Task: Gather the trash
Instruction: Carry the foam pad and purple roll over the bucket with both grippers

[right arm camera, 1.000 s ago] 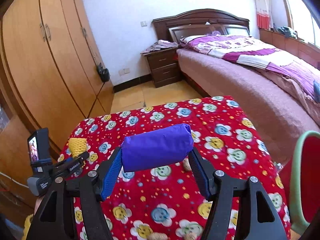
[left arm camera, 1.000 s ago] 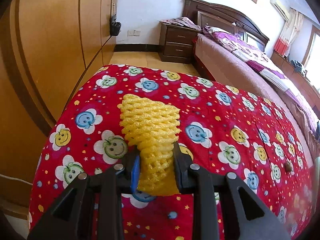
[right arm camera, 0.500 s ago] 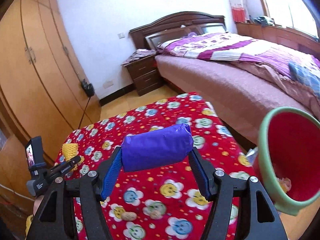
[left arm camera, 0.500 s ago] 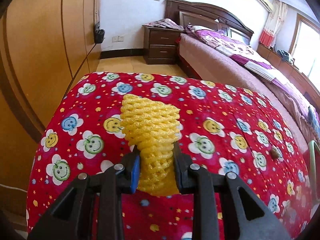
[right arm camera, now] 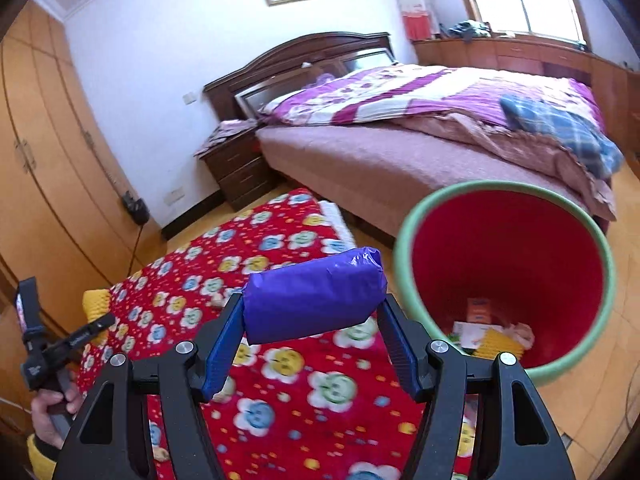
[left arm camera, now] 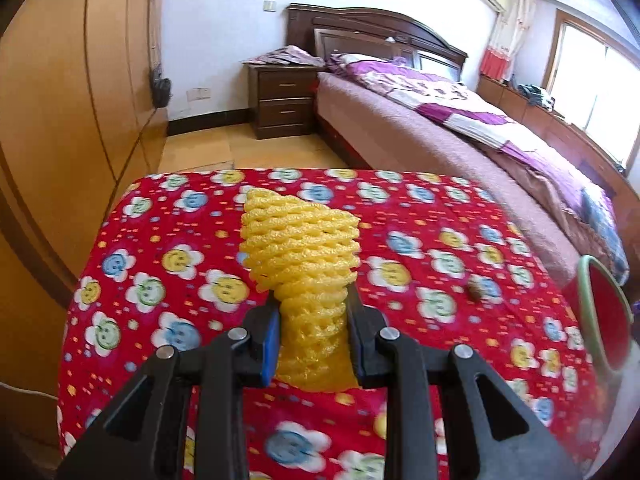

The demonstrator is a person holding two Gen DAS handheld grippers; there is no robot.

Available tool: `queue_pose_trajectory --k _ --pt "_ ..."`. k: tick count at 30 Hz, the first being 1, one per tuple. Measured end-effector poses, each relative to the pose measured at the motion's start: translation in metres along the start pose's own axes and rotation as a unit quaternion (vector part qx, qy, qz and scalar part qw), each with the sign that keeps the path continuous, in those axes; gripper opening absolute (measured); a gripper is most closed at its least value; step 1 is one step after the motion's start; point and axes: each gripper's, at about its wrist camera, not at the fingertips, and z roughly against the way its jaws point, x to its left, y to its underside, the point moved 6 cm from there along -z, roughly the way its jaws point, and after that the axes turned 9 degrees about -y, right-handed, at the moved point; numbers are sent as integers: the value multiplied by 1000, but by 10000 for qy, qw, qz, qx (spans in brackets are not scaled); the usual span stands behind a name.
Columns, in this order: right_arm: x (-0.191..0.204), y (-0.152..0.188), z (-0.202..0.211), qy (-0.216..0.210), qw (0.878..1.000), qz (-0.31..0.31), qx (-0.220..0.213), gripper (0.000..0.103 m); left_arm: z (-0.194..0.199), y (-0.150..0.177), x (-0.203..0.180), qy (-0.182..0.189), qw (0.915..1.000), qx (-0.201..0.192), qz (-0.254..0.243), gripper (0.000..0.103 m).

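Observation:
My left gripper (left arm camera: 313, 312) is shut on a yellow foam fruit net (left arm camera: 298, 252) and holds it above the red flowered tablecloth (left arm camera: 420, 248). My right gripper (right arm camera: 312, 316) is shut on a purple packet (right arm camera: 314, 296), held crosswise just left of the red bin with a green rim (right arm camera: 404, 256). The bin holds some paper scraps (right arm camera: 484, 330). In the left wrist view the bin (left arm camera: 600, 308) shows at the right edge. A small brown nut (left arm camera: 475, 291) lies on the cloth near it. The left gripper and the net (right arm camera: 94, 302) show at the left of the right wrist view.
A bed (left arm camera: 460, 128) with a purple quilt runs along the right, beyond the table. A dark nightstand (left arm camera: 282, 100) stands at its head. Wooden wardrobes (left arm camera: 60, 100) line the left side. The bin stands on the floor beside the table's right edge.
My right gripper has swung right with the purple packet, so the bin now fills its view. My left gripper has turned right with the net, and the bin has come into its view.

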Motion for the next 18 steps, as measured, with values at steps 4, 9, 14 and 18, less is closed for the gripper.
queue_pose_trajectory --k 4,9,14,18 --pt "-19 1 10 94 9999 -105 -37 68 15 2 -24 250 9996 23 -122 28" --pt "-48 1 26 220 9993 -277 -143 68 33 4 -67 604 9976 33 -329 28" --pt "-77 0 38 384 9979 -457 -238 68 45 10 -111 948 9937 113 -584 28" --pt "-101 0 42 569 9964 -578 -230 68 51 15 -148 1134 9900 152 -826 28"
